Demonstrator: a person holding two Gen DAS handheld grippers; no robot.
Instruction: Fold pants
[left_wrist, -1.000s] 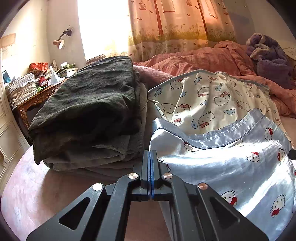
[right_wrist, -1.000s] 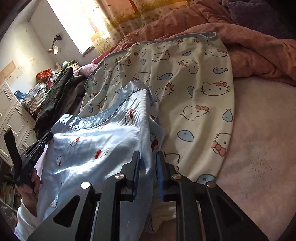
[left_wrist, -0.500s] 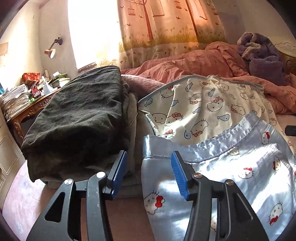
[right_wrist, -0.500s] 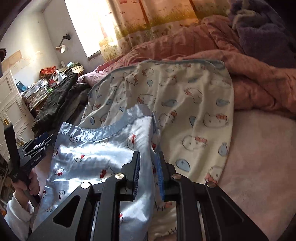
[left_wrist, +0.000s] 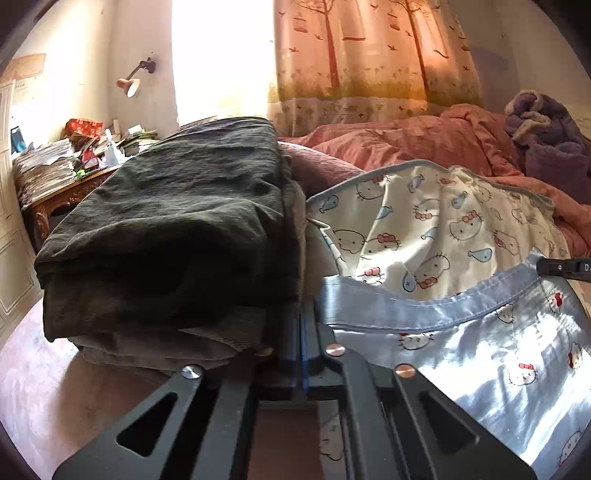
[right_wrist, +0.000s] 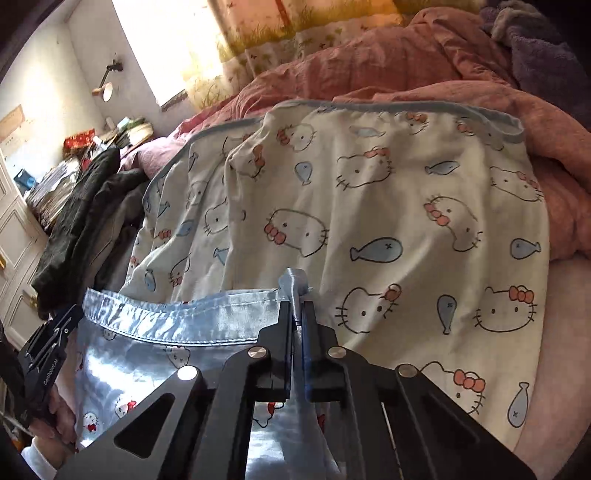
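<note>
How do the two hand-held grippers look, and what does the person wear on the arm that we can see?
Both the left gripper and the right gripper are black, angular frames with triangular cut-outs, round silver screw heads and blue pads on the inner faces of the fingers. In the right wrist view the left gripper's side carries small white lettering, too small to read surely. A white sleeve covers the wrist of the hand that holds it.
</note>
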